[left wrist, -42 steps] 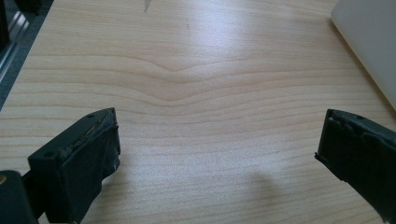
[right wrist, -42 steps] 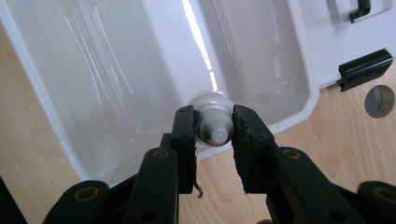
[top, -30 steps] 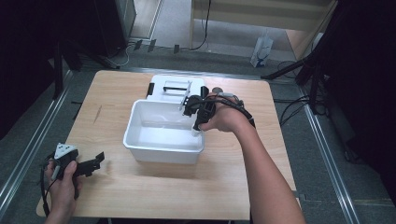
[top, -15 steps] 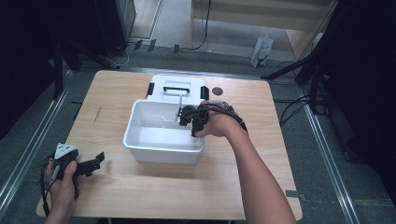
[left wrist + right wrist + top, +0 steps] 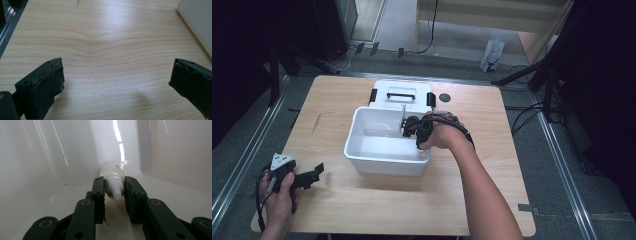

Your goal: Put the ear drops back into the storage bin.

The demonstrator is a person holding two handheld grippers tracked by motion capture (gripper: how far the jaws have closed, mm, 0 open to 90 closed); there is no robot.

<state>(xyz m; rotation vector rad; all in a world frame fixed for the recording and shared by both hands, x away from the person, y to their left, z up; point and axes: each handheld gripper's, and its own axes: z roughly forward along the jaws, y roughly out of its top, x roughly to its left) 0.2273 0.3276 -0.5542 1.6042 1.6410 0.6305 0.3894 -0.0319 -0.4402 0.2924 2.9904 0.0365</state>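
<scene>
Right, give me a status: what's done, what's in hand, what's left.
Done: the lid is off, lying behind the white bin. In hand: the right gripper is down inside the bin, jaws shut on a white tube. Left: letting go of the tube; the left gripper is open over the table.

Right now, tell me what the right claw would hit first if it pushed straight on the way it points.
The right claw, shut on a white tube, points into the white bin's corner. The tube's far end would likely meet that wall first; depth is unclear.
</scene>
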